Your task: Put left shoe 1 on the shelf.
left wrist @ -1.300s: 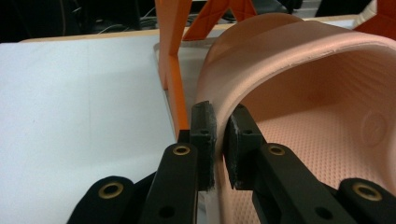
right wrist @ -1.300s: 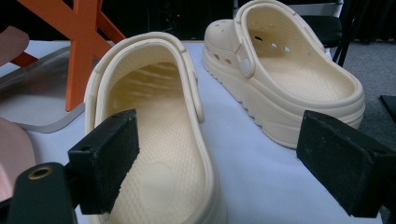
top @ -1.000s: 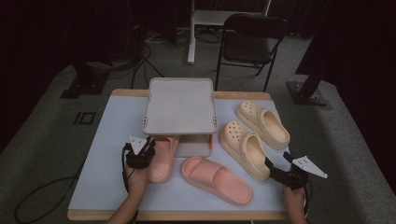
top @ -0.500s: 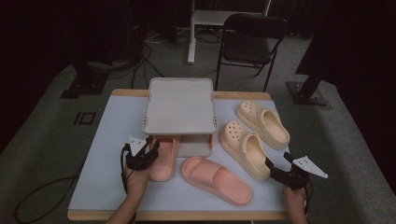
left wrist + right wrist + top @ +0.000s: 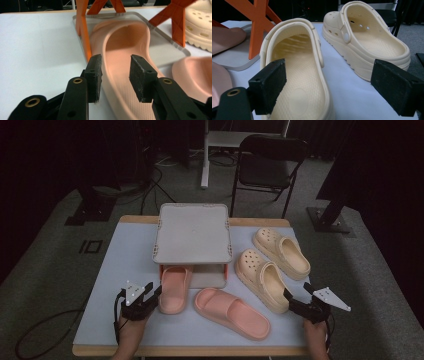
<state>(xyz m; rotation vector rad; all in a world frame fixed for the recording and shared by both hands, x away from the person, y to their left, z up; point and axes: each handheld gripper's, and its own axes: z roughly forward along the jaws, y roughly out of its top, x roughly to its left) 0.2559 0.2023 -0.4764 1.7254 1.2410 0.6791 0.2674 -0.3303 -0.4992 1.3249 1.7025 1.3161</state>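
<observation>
Left gripper [image 5: 113,77]: jaws part-open, had just been opening, astride the heel rim of a pink slide [image 5: 125,50] w/o pressing it; nothing gripped. That slide lay toe-first under a grey rack [image 5: 193,232] on orange legs [image 5: 83,32], on its base plate. Right gripper [image 5: 337,87]: jaws wide apart, released, one pad over the heel of the near cream clog [image 5: 297,82], no grip. Second cream clog [image 5: 364,40] sat just beside it. Another pink slide [image 5: 231,312] lay at the table [image 5: 120,265] front, btwn both grippers.
</observation>
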